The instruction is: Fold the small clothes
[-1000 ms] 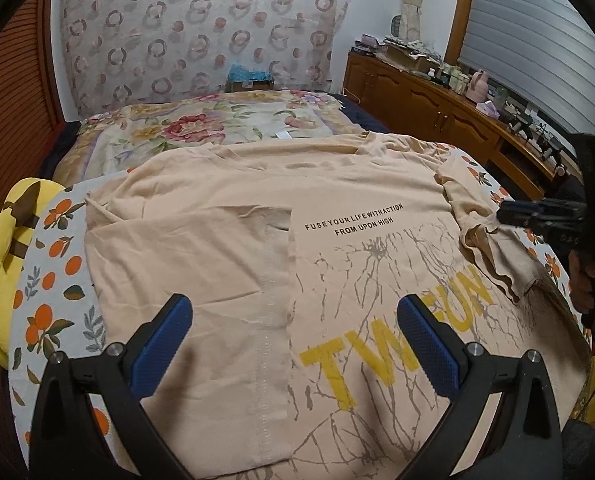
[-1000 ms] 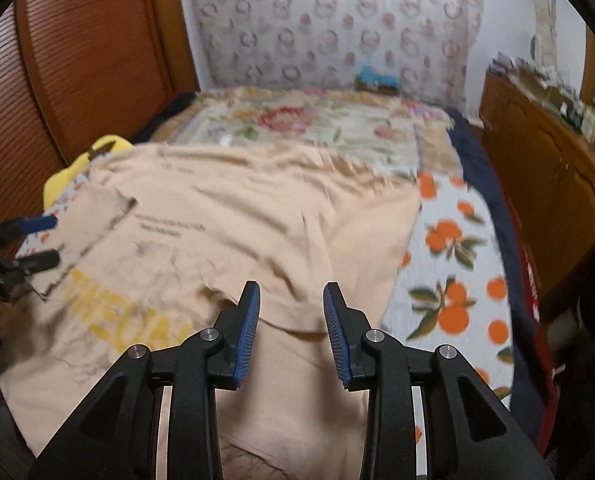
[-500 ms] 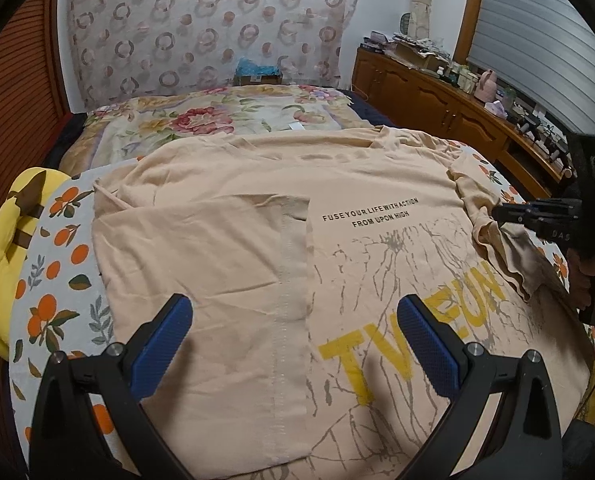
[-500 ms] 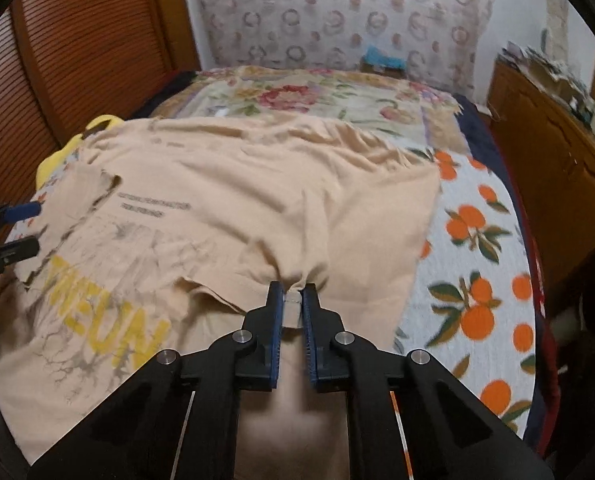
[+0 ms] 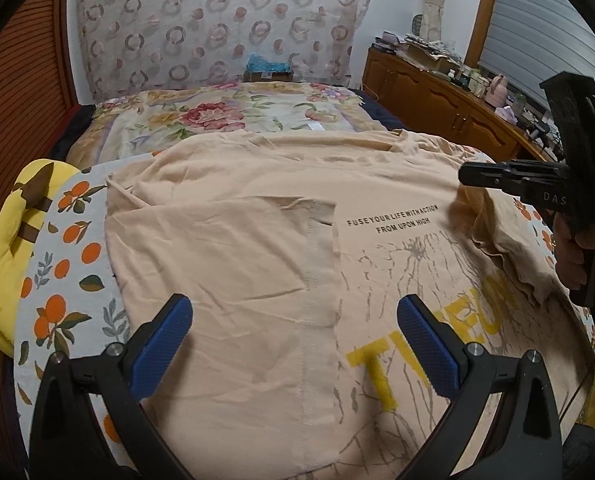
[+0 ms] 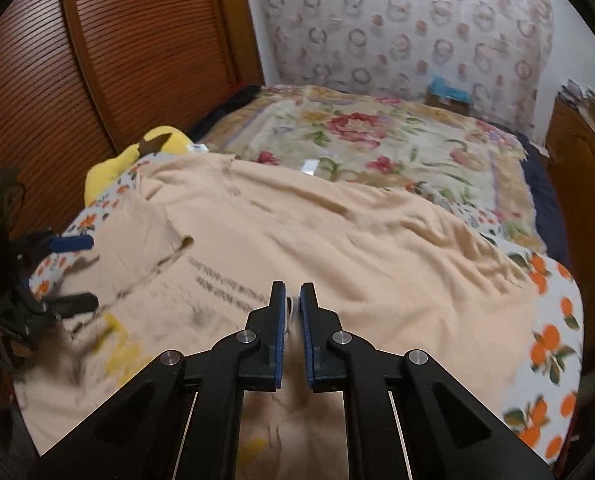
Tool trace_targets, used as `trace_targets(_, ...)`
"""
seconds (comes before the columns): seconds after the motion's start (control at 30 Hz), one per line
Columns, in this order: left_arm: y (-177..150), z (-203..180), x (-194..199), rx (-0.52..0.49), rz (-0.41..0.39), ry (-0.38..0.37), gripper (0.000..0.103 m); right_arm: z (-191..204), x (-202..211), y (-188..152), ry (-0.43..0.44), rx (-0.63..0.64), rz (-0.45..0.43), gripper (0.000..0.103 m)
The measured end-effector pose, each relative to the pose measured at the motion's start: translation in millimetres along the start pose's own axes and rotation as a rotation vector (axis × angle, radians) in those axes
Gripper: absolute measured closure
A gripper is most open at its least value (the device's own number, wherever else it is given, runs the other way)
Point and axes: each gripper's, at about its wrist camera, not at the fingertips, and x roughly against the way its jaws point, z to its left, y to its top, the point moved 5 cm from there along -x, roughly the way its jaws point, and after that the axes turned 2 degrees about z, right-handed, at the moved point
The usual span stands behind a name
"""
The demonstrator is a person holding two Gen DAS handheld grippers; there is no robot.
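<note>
A peach T-shirt point(image 5: 257, 216) with black text and a yellow print lies spread on the bed; its left side is folded inward over the front. It also shows in the right wrist view point(image 6: 377, 240). My left gripper point(image 5: 293, 332) hovers open and empty above the shirt's near part. My right gripper point(image 6: 293, 296) is shut on the shirt's right edge and holds it lifted, with fabric hanging below. In the left wrist view the right gripper point(image 5: 467, 176) holds that raised fabric at the right.
A yellow plush toy point(image 5: 5, 240) lies at the bed's left edge. An orange-print sheet point(image 5: 69, 264) and a floral blanket point(image 5: 233, 116) cover the bed. A wooden dresser point(image 5: 437, 96) stands on the right, a slatted wooden wall point(image 6: 97, 60) on the left.
My right gripper closed on the shirt's right edge, then lifted it and carried it inward over the shirt. My left gripper stayed open and moved slightly.
</note>
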Motion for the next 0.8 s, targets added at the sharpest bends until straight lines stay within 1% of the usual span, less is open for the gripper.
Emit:
trace_targets(0.03, 1, 2, 0, 0.003, 0.001, 0.002, 0.000, 0, -2, 3, -0.001, 0.001, -0.002, 0.084)
trace_targets(0.07, 1, 4, 0, 0.006, 0.001, 0.003, 0.000, -1, -6, 6, -0.003, 0.001, -0.001, 0.079)
trace_targets(0.17, 4, 10, -2, 0.014, 0.002, 0.009, 0.000, -8, -8, 6, -0.024, -0.006, 0.002, 0.075)
trace_targets(0.27, 8, 16, -4, 0.016, 0.002, 0.016, 0.000, -24, -3, 1, -0.070, -0.028, 0.004, 0.070)
trace_targets(0.4, 14, 26, -5, 0.022, -0.002, 0.030, 0.000, -46, 5, -13, -0.142, -0.055, 0.015, 0.066)
trace_targets(0.6, 24, 50, -5, 0.048, -0.015, 0.063, 0.000, -72, 1, -35, -0.200, -0.105, 0.058, 0.065)
trace_targets(0.67, 28, 60, -4, 0.056, -0.022, 0.083, 0.000, -74, -2, -39, -0.211, -0.115, 0.065, 0.065)
trace_targets(0.8, 36, 83, -3, 0.073, -0.033, 0.120, 0.000, -71, -3, -40, -0.228, -0.104, 0.050, 0.064)
